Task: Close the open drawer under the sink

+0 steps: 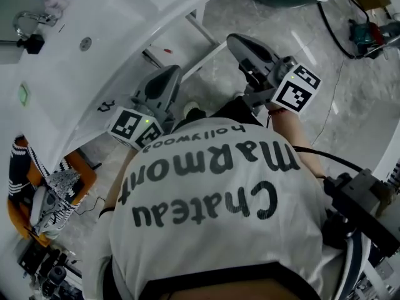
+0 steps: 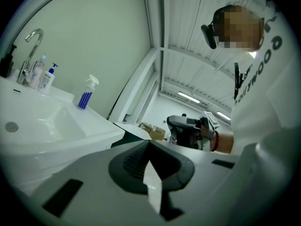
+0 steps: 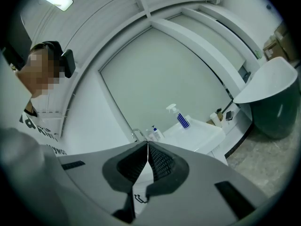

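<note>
Ahead of the person's chest, both grippers are held out toward the white sink, well apart from each other and touching nothing. The left gripper has its jaws clenched: in the left gripper view the ribbed pads meet tip to tip with nothing between them. The right gripper is the same, its jaws pressed together along their whole seam in the right gripper view and empty.

The drawer shows in the head view as a white panel just under the sink's curved rim, lying between the two grippers' tips and beyond them. From this steep angle I cannot tell how far it stands out. Neither gripper reaches it.

On the sink's far side stand the faucet, a soap bottle just beside it, and a spray bottle with blue stripes nearer the outer corner. The sink's rim overhangs the left gripper's side.

Grey marble floor lies open to the right of the drawer, crossed by a thin dark cable. A dark green tub with a white top stands well off beyond the sink. Low to the left, under the sink's rim, orange and striped clutter crowds the floor.
</note>
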The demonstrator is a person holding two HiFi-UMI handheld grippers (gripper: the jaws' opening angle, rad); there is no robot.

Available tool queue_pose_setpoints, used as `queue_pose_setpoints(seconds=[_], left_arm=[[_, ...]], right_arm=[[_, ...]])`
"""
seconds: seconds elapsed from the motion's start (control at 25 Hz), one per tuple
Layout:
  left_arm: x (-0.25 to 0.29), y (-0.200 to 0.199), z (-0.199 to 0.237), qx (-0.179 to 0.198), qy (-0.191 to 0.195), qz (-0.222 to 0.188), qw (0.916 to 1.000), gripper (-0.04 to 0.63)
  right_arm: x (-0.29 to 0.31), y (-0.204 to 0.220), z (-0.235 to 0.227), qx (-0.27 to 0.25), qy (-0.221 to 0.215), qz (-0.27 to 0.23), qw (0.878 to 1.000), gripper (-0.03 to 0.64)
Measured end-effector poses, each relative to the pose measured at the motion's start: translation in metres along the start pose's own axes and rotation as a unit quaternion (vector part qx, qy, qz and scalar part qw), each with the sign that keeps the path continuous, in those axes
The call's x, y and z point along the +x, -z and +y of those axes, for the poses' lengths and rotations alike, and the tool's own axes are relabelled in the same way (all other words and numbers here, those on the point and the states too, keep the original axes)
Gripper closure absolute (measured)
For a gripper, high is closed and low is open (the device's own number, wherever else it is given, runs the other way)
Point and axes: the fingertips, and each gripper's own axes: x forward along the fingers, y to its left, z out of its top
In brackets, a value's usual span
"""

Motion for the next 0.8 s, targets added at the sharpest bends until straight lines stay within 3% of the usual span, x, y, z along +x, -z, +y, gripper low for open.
queue_pose_setpoints(seconds=[0.24, 0.4, 0.52, 0.64, 0.8], left_arm=[[0.018, 0.029, 0.004, -0.008, -0.038, 0.0, 0.9993, 0.586], [0.033, 0.073, 0.012, -0.005, -0.119, 0.019, 0.9928, 0.584], [0.043, 0.146, 0.02, -0.021, -0.178, 0.07, 0.9813, 0.581], [0.058, 0.207, 0.034, -0.06, -0.224, 0.119, 0.9654, 0.497], [0.075, 0.26, 0.056, -0.094, -0.29, 0.142, 0.9416, 0.495]], right_arm=[[0.013, 0.003, -0.025, 0.016, -0.042, 0.05, 0.998, 0.603], [0.012, 0.009, -0.049, 0.039, -0.07, 0.1, 0.992, 0.603], [0.0, 0.018, -0.069, 0.057, -0.085, 0.138, 0.985, 0.603], [-0.012, 0.024, -0.099, 0.069, -0.084, 0.158, 0.981, 0.603], [-0.029, 0.037, -0.134, 0.088, -0.086, 0.186, 0.975, 0.603]])
